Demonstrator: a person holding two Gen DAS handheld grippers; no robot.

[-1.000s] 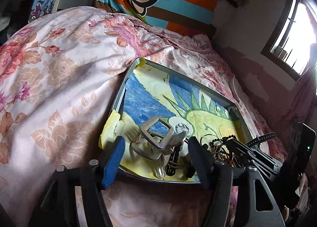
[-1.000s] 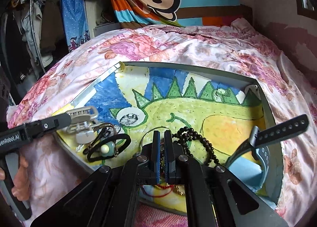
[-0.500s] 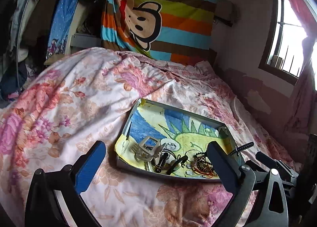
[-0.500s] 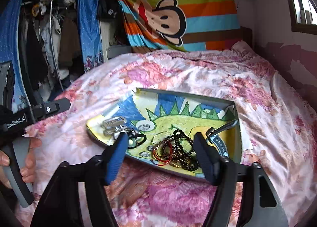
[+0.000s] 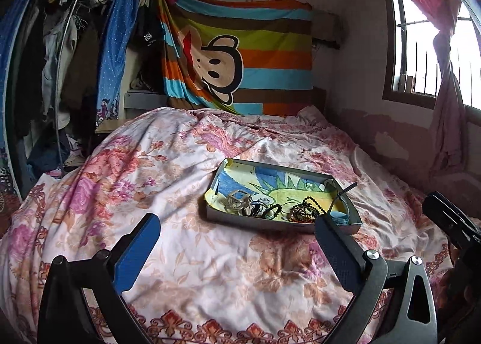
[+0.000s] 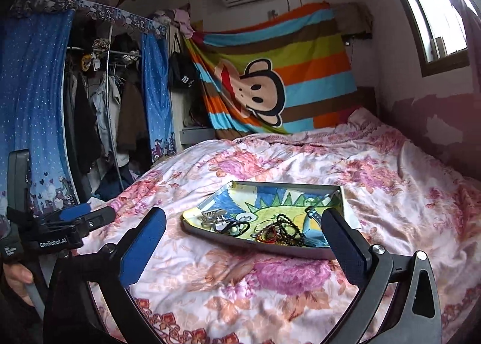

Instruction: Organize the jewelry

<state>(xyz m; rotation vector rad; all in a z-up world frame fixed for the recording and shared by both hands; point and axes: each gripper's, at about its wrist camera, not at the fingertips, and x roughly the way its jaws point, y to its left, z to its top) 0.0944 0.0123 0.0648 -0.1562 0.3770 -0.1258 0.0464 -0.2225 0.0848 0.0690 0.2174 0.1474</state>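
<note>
A shallow grey tray lined with a dinosaur drawing lies on the floral bed; it also shows in the right wrist view. In it lie silver hair clips, black hair ties, a black bead bracelet with red bangles, and a blue watch strap. My left gripper is open and empty, held back above the bed in front of the tray. My right gripper is open and empty, also short of the tray.
The floral duvet covers the bed. A striped monkey blanket hangs on the back wall. A clothes rack with blue curtains stands at left. A window is at right. The left gripper's body shows in the right wrist view.
Both grippers pulled back and up away from the tray. The right gripper went from shut to open, and the left opened wider. The jewelry stayed in the tray.
</note>
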